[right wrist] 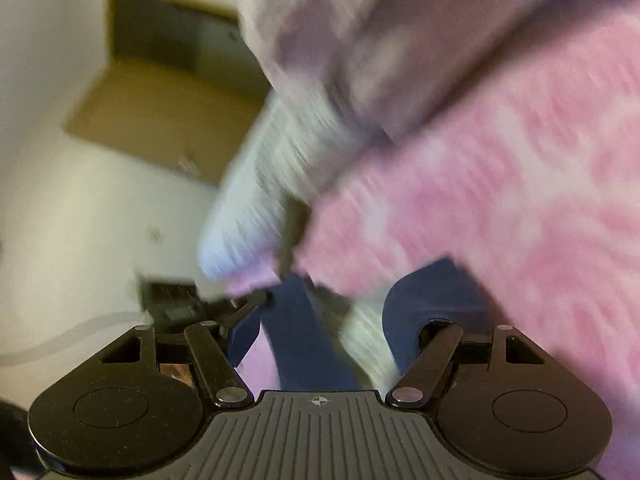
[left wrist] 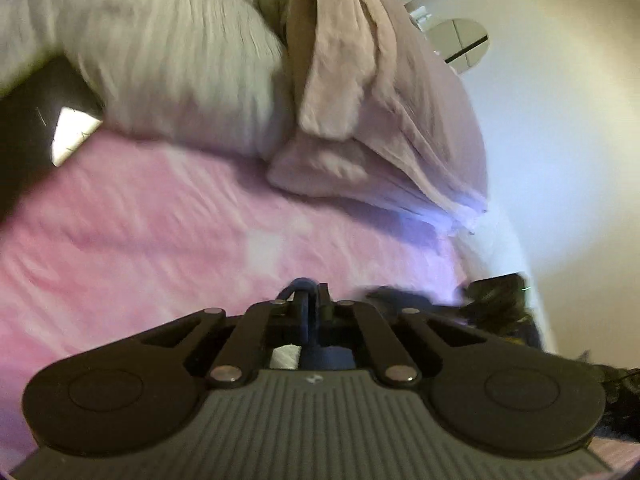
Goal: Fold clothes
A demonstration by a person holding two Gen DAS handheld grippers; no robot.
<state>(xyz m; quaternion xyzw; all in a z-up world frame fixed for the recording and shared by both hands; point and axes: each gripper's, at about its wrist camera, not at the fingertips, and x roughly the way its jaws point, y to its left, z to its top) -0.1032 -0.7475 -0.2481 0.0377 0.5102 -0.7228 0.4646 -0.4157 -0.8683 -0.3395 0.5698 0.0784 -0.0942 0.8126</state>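
Note:
My left gripper (left wrist: 310, 296) is shut low over the pink bed sheet (left wrist: 160, 240). A thin fold of navy cloth (left wrist: 306, 314) is pinched between its fingers, and more of it shows under the jaws. In the blurred right wrist view, my right gripper (right wrist: 340, 316) has its jaws wide apart. A strip of the navy cloth (right wrist: 296, 340) runs between them without being pinched, and another fold drapes over the right finger. The pink sheet (right wrist: 520, 200) fills the right side of that view.
A white striped pillow (left wrist: 160, 60) and a mauve pillow (left wrist: 400, 120) lie at the head of the bed. A dark heap of clothes (left wrist: 500, 300) sits at the bed's right edge by the white wall. A brown surface (right wrist: 160, 112) shows beyond the bed.

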